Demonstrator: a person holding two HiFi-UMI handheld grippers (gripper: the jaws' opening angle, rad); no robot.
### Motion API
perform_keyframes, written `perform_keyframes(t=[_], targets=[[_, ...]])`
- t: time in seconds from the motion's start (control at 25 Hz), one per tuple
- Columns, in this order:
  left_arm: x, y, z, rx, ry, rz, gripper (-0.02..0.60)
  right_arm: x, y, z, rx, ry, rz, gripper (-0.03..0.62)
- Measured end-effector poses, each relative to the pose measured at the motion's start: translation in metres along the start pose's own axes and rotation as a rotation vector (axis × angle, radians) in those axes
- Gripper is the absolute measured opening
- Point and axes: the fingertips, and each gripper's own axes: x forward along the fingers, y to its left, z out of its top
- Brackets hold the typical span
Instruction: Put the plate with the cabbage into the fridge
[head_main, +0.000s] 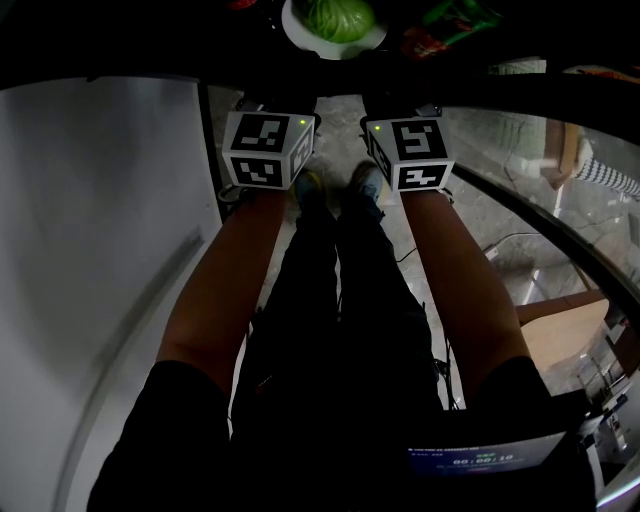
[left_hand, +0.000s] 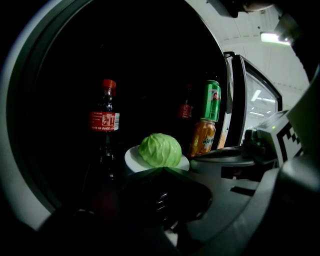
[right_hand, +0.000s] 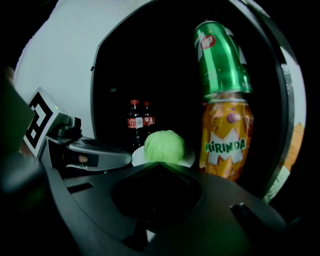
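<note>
A white plate (head_main: 300, 38) carrying a green cabbage (head_main: 340, 17) sits at the top of the head view, inside the dark fridge. Both marker cubes (head_main: 265, 150) (head_main: 410, 152) sit just below it, and the jaws ahead of them are lost in shadow. In the left gripper view, my left gripper (left_hand: 162, 170) has its jaws together in a point at the near rim of the plate (left_hand: 131, 159), under the cabbage (left_hand: 160, 150). My right gripper (right_hand: 159, 164) looks the same, meeting the plate (right_hand: 189, 159) below the cabbage (right_hand: 164, 146). I cannot tell whether the plate rests on a shelf.
A cola bottle (left_hand: 105, 125) stands left of the plate. A green can (right_hand: 220, 60) is stacked on an orange Mirinda can (right_hand: 225, 142) to its right. The white fridge wall (head_main: 100, 250) is at my left and the open door (left_hand: 250, 105) at my right. The person's legs are below.
</note>
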Motion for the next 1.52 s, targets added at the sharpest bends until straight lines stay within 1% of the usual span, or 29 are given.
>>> perform_keyframes(t=[0.16, 0.44, 0.76, 0.92, 1.2, 1.52], targets=[[-0.009, -0.003, 0.015, 0.02, -0.027, -0.004, 0.002, -0.009, 0.003, 0.015, 0.018, -0.024, 0.002, 0.005], [-0.037, -0.016, 0.056, 0.054, -0.087, -0.027, 0.002, -0.038, 0.006, 0.052, 0.026, -0.068, -0.021, 0.005], [-0.093, -0.037, 0.109, 0.094, -0.172, -0.064, 0.002, -0.082, 0.025, 0.111, -0.018, -0.12, -0.016, 0.005], [-0.118, -0.045, 0.126, 0.114, -0.19, -0.081, 0.002, -0.1, 0.036, 0.131, -0.044, -0.127, -0.006, 0.005], [-0.153, -0.061, 0.143, 0.129, -0.213, -0.114, 0.002, -0.133, 0.048, 0.147, -0.051, -0.151, -0.023, 0.005], [-0.185, -0.061, 0.139, 0.108, -0.206, -0.107, 0.002, -0.162, 0.058, 0.148, -0.034, -0.143, -0.046, 0.005]])
